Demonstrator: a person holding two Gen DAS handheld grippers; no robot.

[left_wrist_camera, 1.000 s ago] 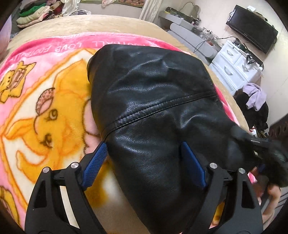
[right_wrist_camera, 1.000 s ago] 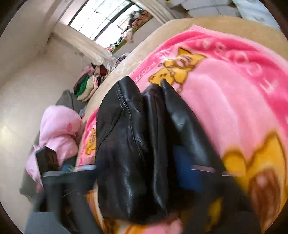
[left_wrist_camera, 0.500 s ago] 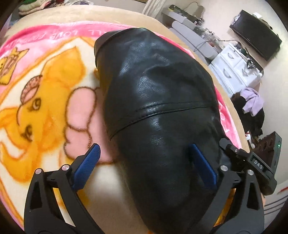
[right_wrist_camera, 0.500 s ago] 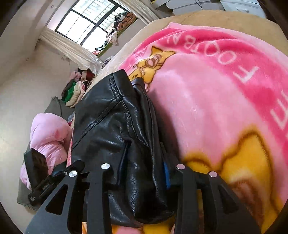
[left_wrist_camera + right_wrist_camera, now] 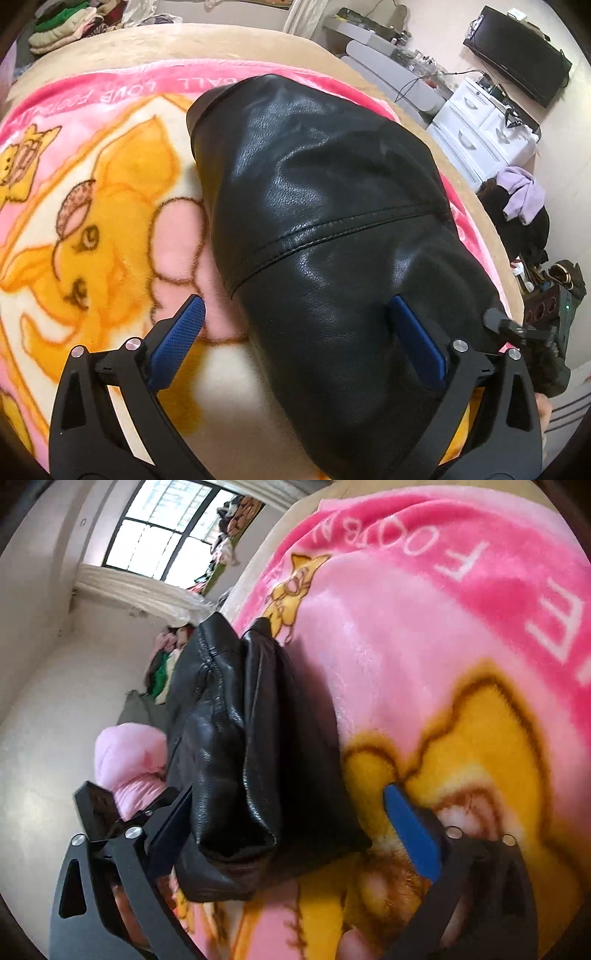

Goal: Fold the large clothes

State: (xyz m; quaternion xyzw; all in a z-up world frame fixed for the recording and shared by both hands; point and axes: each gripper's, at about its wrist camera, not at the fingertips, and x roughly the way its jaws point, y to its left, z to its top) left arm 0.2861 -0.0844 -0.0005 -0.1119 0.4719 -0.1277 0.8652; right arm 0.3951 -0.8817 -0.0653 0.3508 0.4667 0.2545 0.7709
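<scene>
The black leather jacket (image 5: 332, 229) lies folded into a compact, multi-layer bundle on the pink cartoon blanket (image 5: 92, 221), which covers a tan bed (image 5: 147, 44). Judged from the stacked layers visible at the near end in the right wrist view (image 5: 236, 738), the main folds are complete; what remains is probably releasing, squaring or pressing the bundle.

Left gripper (image 5: 303, 339): jaws fully wide, straddling the bundle's left edge, one pad over the blanket, the other over the leather; nothing is clamped.

Right gripper (image 5: 291, 823): jaws are opening. The bundle's end sits between them; the blue pad (image 5: 410, 830) stands clear of the leather, while contact at the other finger cannot be confirmed.

Clearance: open blanket lies on both long sides of the bundle. The bed edge runs near the bundle's right side, with a white dresser (image 5: 480, 136) and clothing piles beyond it. The two grippers work close together at the near end.
</scene>
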